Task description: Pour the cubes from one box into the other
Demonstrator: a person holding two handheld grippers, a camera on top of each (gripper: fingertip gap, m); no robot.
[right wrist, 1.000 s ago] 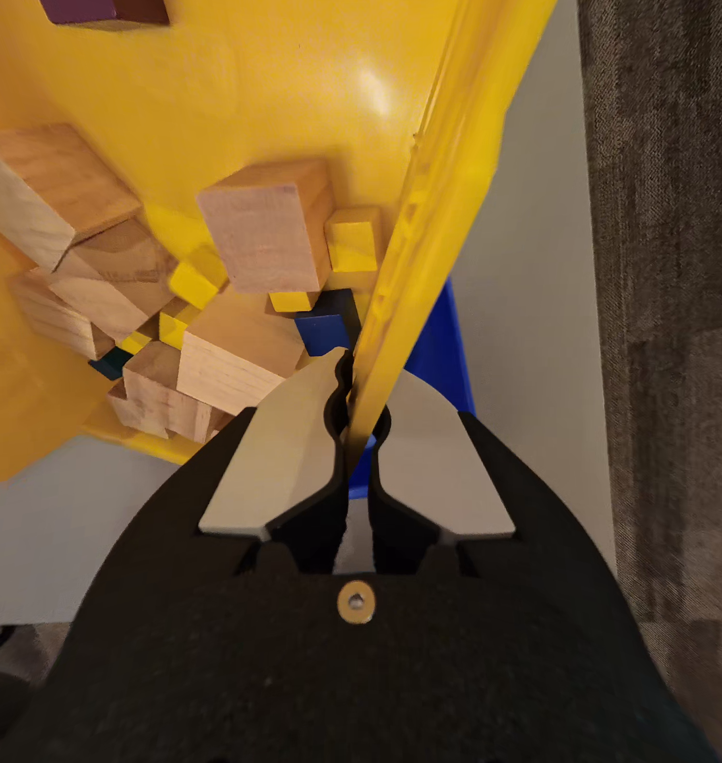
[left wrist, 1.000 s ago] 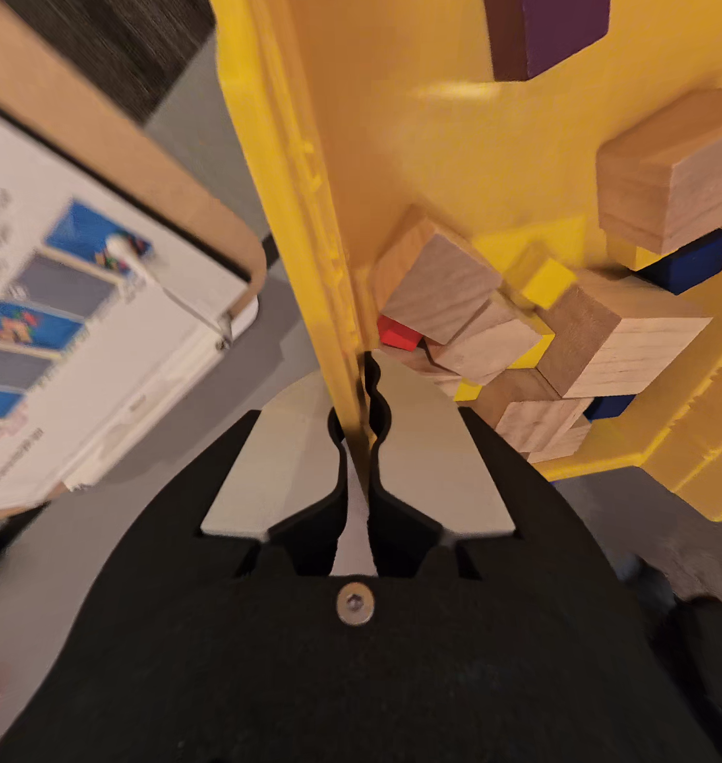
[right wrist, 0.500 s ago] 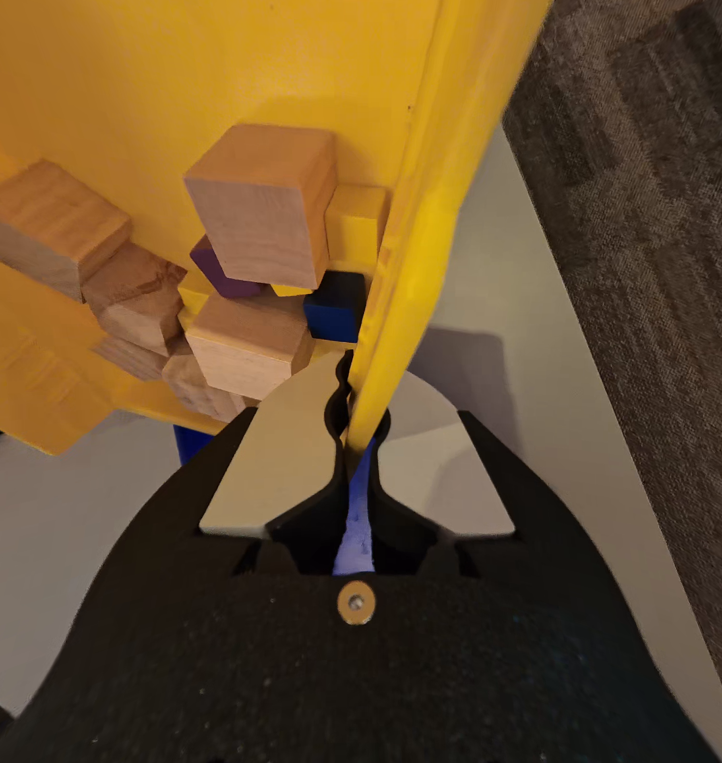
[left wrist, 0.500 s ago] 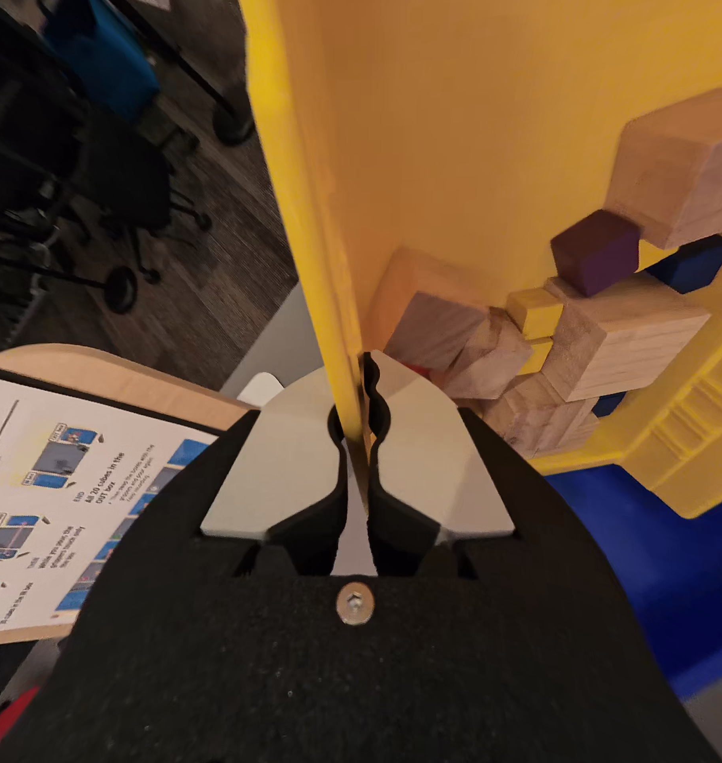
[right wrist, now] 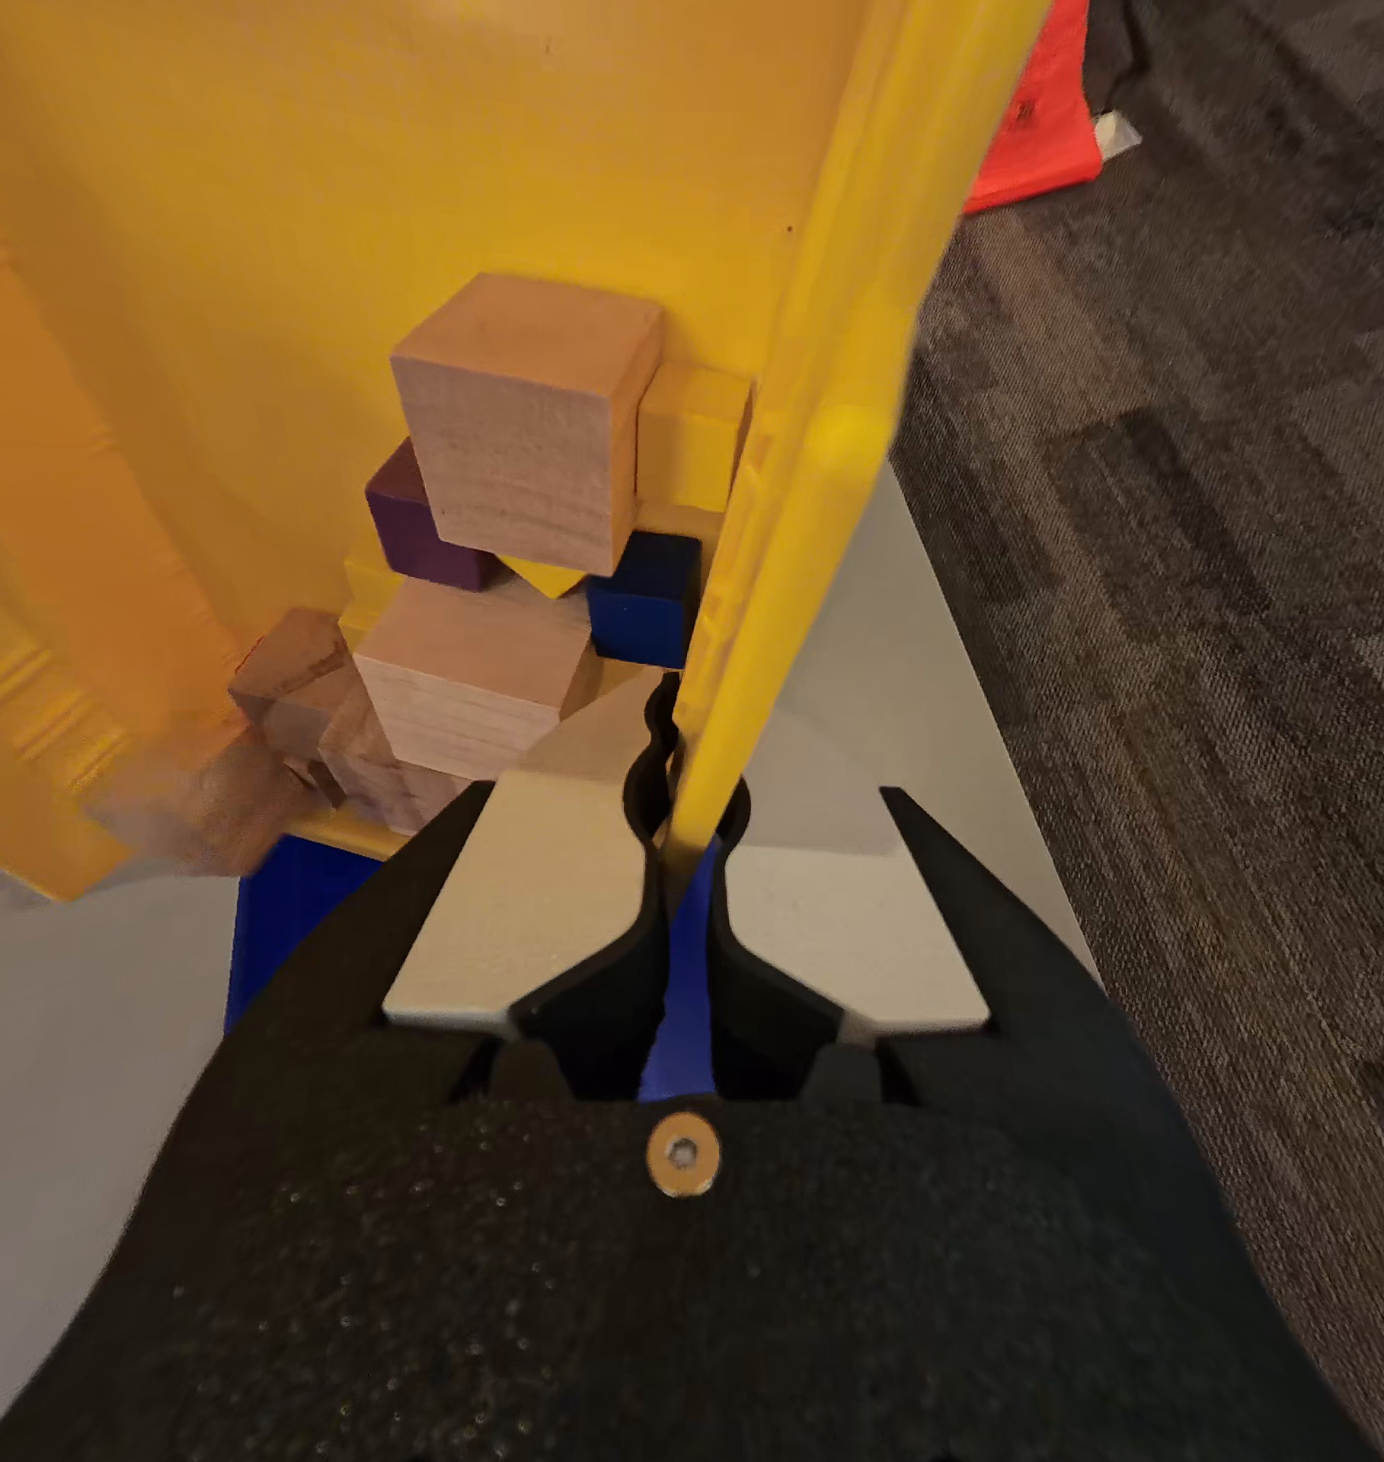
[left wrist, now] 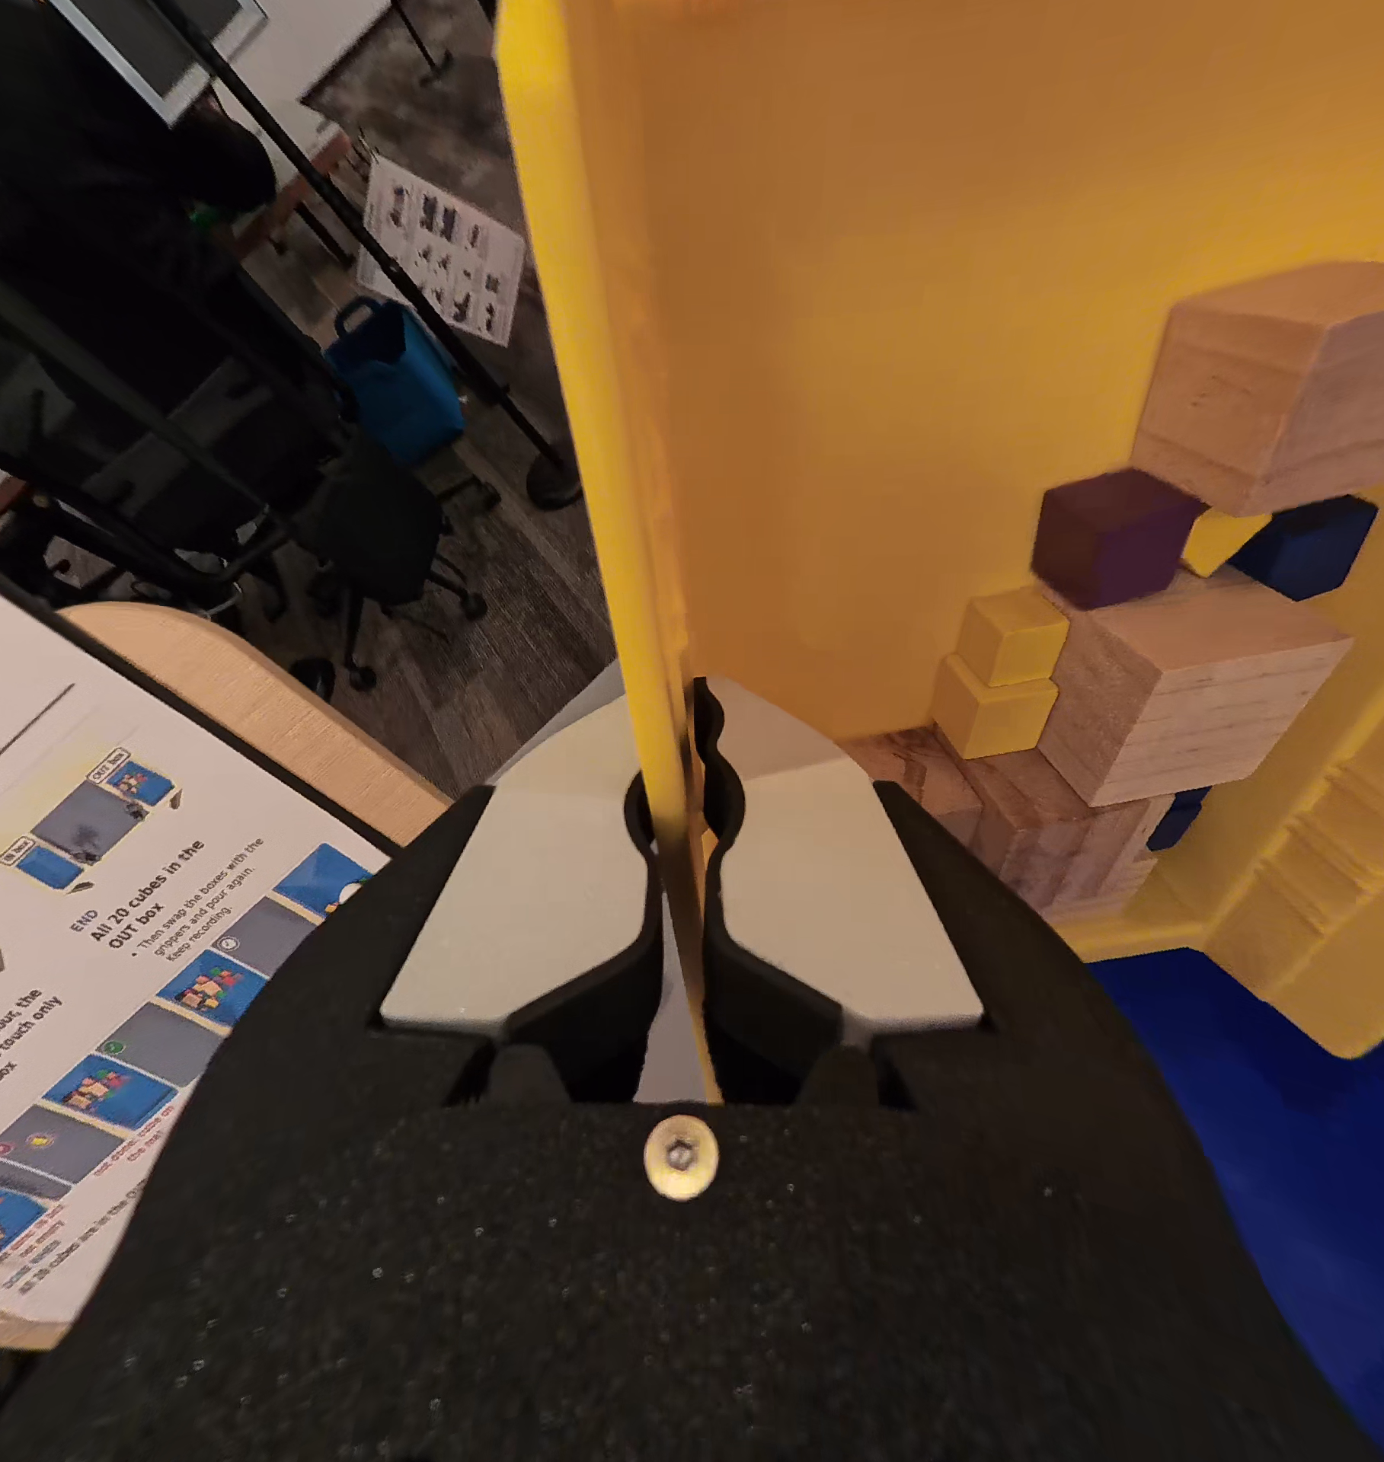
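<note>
I hold a yellow box (left wrist: pixel 870 356) steeply tilted, with both grippers on its side walls. My left gripper (left wrist: pixel 676 759) is shut on its left wall. My right gripper (right wrist: pixel 676 759) is shut on its right wall (right wrist: pixel 815 475). Several cubes are piled at the box's low edge: plain wooden cubes (left wrist: pixel 1195 696), small yellow ones (left wrist: pixel 997 688), a purple one (left wrist: pixel 1108 538) and a dark blue one (left wrist: pixel 1306 546). They also show in the right wrist view (right wrist: pixel 522 427). A blue box (left wrist: pixel 1258 1147) lies under the yellow box's low edge; it also shows in the right wrist view (right wrist: pixel 285 902).
A printed instruction sheet (left wrist: pixel 95 949) on a wooden board (left wrist: pixel 221 680) lies to the left. The white table top (right wrist: pixel 894 775) ends close on the right, with grey carpet (right wrist: pixel 1195 633) beyond. Black office chairs (left wrist: pixel 277 475) and a blue bag (left wrist: pixel 396 380) stand on the floor behind. An orange object (right wrist: pixel 1037 134) lies far right.
The yellow box has been tipped up more steeply and carried over the blue box. The cubes have slid down into its low edge; the purple cube dropped from the top onto the pile.
</note>
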